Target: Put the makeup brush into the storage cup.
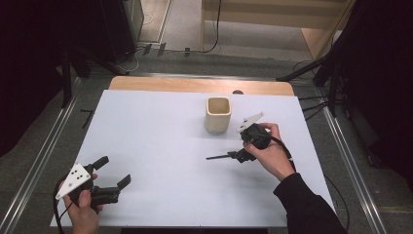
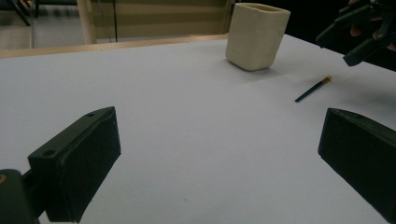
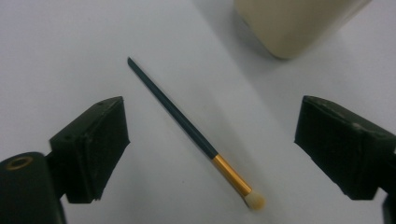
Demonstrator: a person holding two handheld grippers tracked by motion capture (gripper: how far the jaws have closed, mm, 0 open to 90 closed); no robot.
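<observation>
A slim brush (image 3: 187,123) with a dark handle, gold ferrule and pale bristles lies flat on the white table (image 1: 156,146). My right gripper (image 3: 212,112) hovers just over it, open, one jaw on each side and neither touching it. In the high view the right gripper (image 1: 242,155) is at the bristle end of the brush (image 1: 217,157). A cream square cup (image 1: 217,114) stands upright just beyond. My left gripper (image 1: 114,171) rests open and empty at the near left corner. From the left gripper view (image 2: 217,121) the cup (image 2: 256,35) and brush (image 2: 313,89) lie far ahead.
The table's wooden back edge (image 1: 195,84) runs behind the cup. Metal rails (image 1: 48,141) flank the table on the floor at both sides. Dark stands (image 1: 331,68) and cables sit beyond the far corners.
</observation>
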